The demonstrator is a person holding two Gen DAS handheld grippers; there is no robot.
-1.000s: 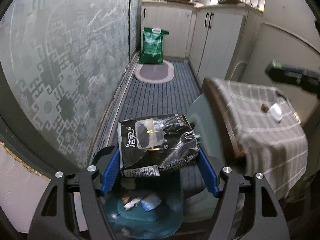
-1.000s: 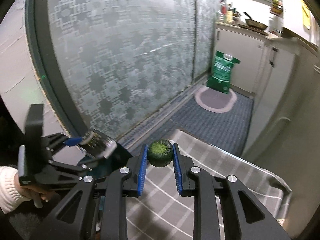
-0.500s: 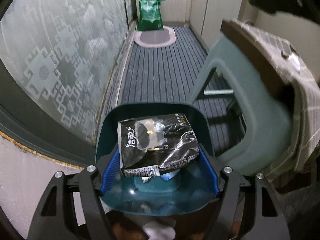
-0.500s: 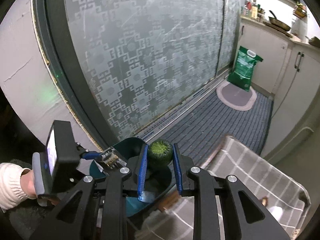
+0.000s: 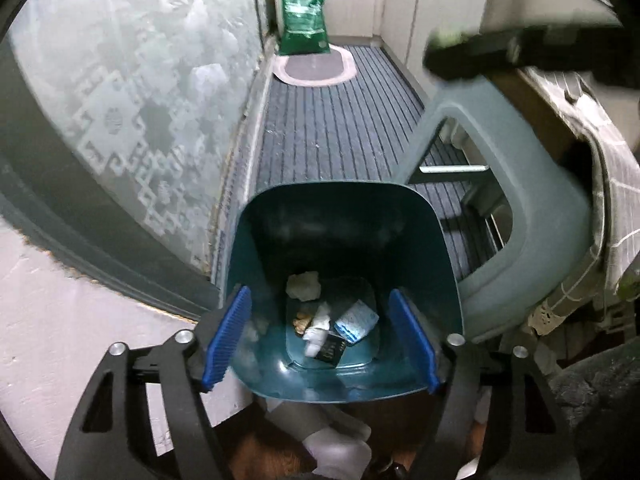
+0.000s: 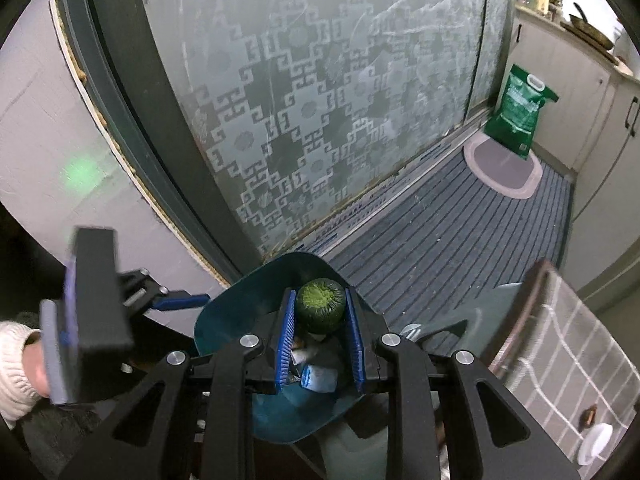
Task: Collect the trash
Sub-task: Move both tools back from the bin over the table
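A teal trash bin [image 5: 340,190] stands on the floor by the glass door. At its bottom lie crumpled paper [image 5: 303,286], a blue-white wrapper [image 5: 356,322] and a dark packet [image 5: 330,351]. My left gripper [image 5: 320,298] hangs over the bin's mouth; its jaws are closing slightly with nothing between them. My right gripper [image 6: 319,310] is shut on a round green fruit [image 6: 320,296] above the bin [image 6: 224,312]. A hand in a white sleeve [image 6: 16,368] holds the left gripper [image 6: 96,304] at the left.
A grey-blue plastic stool [image 5: 520,200] stands just right of the bin, beside a table with a checked cloth [image 6: 568,344] bearing a white cup [image 6: 596,442]. Farther along the striped carpet are an oval mat [image 5: 314,68], a green bag [image 5: 306,20] and cabinets.
The black packet that sat between the left jaws is gone from them. Both grippers have come down over the bin, the right one carrying the green fruit from above the table.
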